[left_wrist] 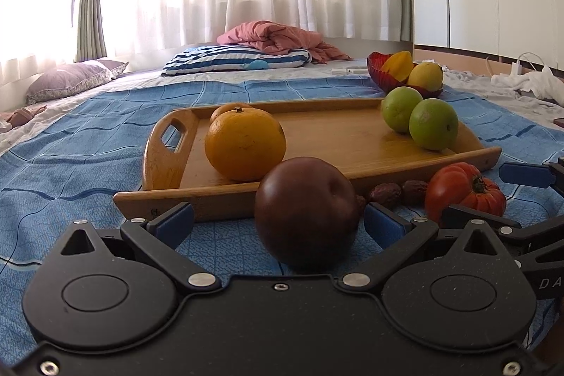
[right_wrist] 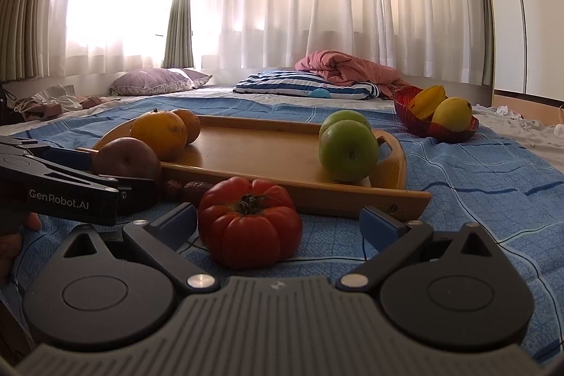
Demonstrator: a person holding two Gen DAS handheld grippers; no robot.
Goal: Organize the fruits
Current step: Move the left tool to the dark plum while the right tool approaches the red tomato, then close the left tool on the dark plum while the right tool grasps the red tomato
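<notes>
A dark red-brown apple (left_wrist: 306,212) rests on the blue bedspread between the fingers of my left gripper (left_wrist: 280,222), which is open around it with gaps on both sides. My right gripper (right_wrist: 282,222) is open around a ribbed red tomato (right_wrist: 249,222), also on the bedspread. A wooden tray (left_wrist: 338,143) just beyond holds two oranges (left_wrist: 245,145) at its left and two green apples (left_wrist: 433,124) at its right. Two dried dates (left_wrist: 385,193) lie in front of the tray, between apple and tomato.
A red bowl (right_wrist: 409,108) with yellow fruit sits beyond the tray's right end. Striped and purple pillows and a pink blanket (right_wrist: 349,66) lie at the back by the curtains. White cloth and a cable (left_wrist: 525,76) are at the far right. A hand (right_wrist: 14,235) holds the left gripper.
</notes>
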